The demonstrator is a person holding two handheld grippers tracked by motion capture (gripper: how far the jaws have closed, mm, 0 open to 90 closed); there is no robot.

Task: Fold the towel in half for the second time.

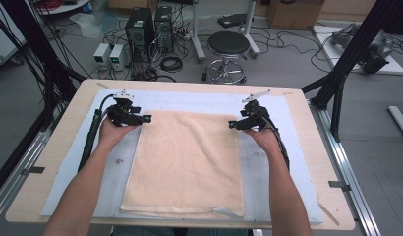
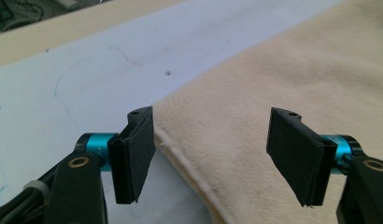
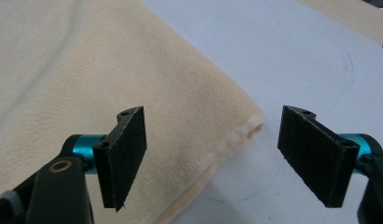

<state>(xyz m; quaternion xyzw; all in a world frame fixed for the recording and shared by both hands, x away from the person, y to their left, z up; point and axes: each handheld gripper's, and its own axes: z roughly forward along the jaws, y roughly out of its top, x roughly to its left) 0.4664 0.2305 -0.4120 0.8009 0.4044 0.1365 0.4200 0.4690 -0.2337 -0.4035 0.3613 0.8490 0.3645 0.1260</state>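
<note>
Towel [image 1: 187, 162] is the thing in hand: a cream terry cloth lying spread flat on a pale blue-white mat [image 1: 268, 105] that is covering most of a light wooden table [image 1: 59, 147]. It is sitting roughly in the middle of the mat, its long sides running away from the person, with one near corner turning up slightly at the front edge. The left gripper [image 1: 146, 118] is hovering at the towel's far left corner, its jaws pointing inward toward the cloth, and the right gripper [image 1: 231, 125] is doing the same at the far right corner. In the left gripper view, the left gripper [image 2: 210, 156] is standing with its jaws spread apart, the towel's hemmed corner lying between and below them while the pads are pressing on nothing. In the right gripper view, the right gripper [image 3: 227, 156] is likewise holding its jaws wide, with the towel's folded corner lying just under the gap, one pad over cloth and the other over bare mat. A person's bare forearms are reaching in from the near edge, one hand wrapping each gripper. Beyond the table, a round black stool [image 1: 228, 44] and computer towers [image 1: 150, 27] are standing on a grey floor among loose cables.
</note>
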